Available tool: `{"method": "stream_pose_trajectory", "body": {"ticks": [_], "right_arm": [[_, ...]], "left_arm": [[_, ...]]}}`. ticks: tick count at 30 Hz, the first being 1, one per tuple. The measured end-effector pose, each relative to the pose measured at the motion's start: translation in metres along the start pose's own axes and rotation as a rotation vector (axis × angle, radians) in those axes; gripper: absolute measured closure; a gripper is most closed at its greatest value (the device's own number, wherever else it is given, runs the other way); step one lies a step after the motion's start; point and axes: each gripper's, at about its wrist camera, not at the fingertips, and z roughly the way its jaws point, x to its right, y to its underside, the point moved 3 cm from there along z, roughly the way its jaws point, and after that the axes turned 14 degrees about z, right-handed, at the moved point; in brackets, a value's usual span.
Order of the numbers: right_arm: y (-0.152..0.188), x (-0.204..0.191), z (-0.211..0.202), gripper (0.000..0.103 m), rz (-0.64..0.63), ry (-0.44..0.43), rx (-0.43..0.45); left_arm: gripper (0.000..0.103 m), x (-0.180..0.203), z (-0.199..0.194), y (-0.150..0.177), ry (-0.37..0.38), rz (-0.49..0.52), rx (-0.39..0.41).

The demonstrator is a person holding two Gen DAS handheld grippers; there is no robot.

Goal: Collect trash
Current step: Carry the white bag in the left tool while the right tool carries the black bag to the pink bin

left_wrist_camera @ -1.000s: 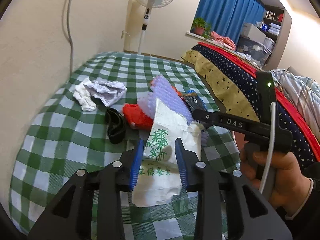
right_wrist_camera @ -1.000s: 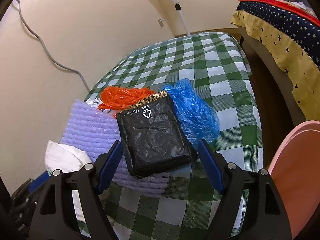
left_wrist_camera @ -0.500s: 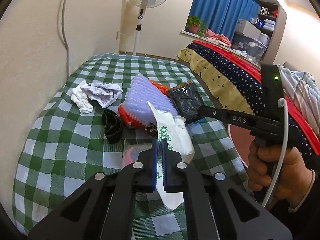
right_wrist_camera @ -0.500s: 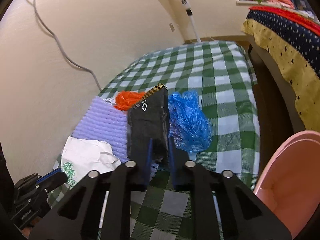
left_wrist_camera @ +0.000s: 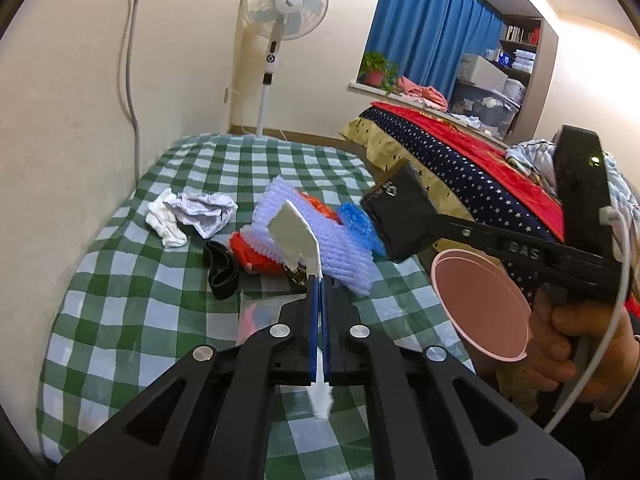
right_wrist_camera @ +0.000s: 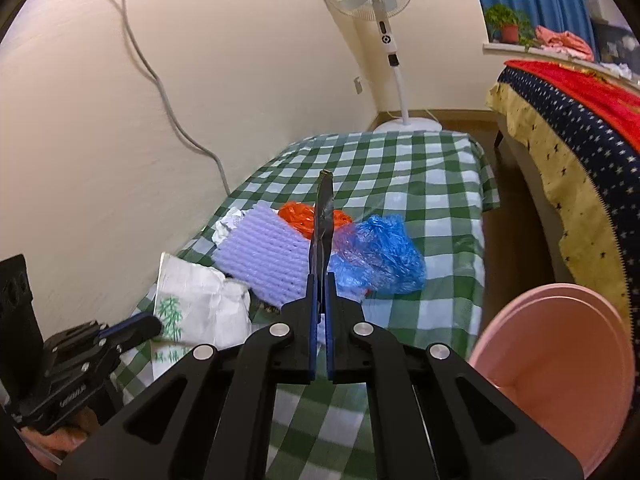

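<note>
Green-and-white checked cloth [left_wrist_camera: 132,300] covers the table that fills the middle of both views, with a cream wall on the left and a standing fan [left_wrist_camera: 286,4] at the top.

Low in the left wrist view, my left gripper [left_wrist_camera: 319,292] has its blue pads pressed together on a white tissue pack [left_wrist_camera: 298,238], which stands up edge-on above the fingertips, lifted off the cloth. Seen from the right wrist view, the same pack [right_wrist_camera: 192,304] shows a green bamboo print at lower left.

My right gripper [right_wrist_camera: 319,292] is likewise clamped tight, holding a black pouch [right_wrist_camera: 322,224] that rises thin and upright at frame centre. In the left wrist view that pouch [left_wrist_camera: 400,216] hangs in the air right of centre, above the table's edge.

More trash lies on the cloth: a purple foam sheet [right_wrist_camera: 264,252], an orange bag [right_wrist_camera: 298,216] behind it, a blue bag [right_wrist_camera: 380,260] to the right, crumpled paper [left_wrist_camera: 204,210] at centre left, and a black band [left_wrist_camera: 220,268] just below it.

At the lower right of both views sits a pink bin [right_wrist_camera: 560,368], beside the table.
</note>
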Motion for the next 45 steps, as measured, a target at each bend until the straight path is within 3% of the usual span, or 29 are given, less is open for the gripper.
{"method": "stream_pose_trajectory", "body": {"ticks": [11,22,28,31,37,45], "right_arm": [[0.003,0.014,-0.087,0.1,0.007,0.088,0.086],[-0.01,0.073,-0.168,0.1,0.069,0.262,0.181],[-0.001,0.112,-0.166,0.1,0.183,0.377,0.209],[0.002,0.119,-0.157,0.1,0.181,0.431,0.216],[0.003,0.14,-0.145,0.099,0.224,0.47,0.191],[0.004,0.153,-0.137,0.099,0.256,0.498,0.171]], "left_arm": [[0.102,0.032,-0.022,-0.011,0.015,0.047,0.048],[0.102,0.077,-0.016,-0.033,0.07,0.101,0.071],[0.102,0.101,0.006,-0.048,0.11,0.118,0.067],[0.102,0.118,0.021,-0.058,0.136,0.141,0.075],[0.102,0.149,0.052,-0.071,0.212,0.161,0.083],[0.102,0.179,0.094,-0.064,0.266,0.186,0.029]]}}
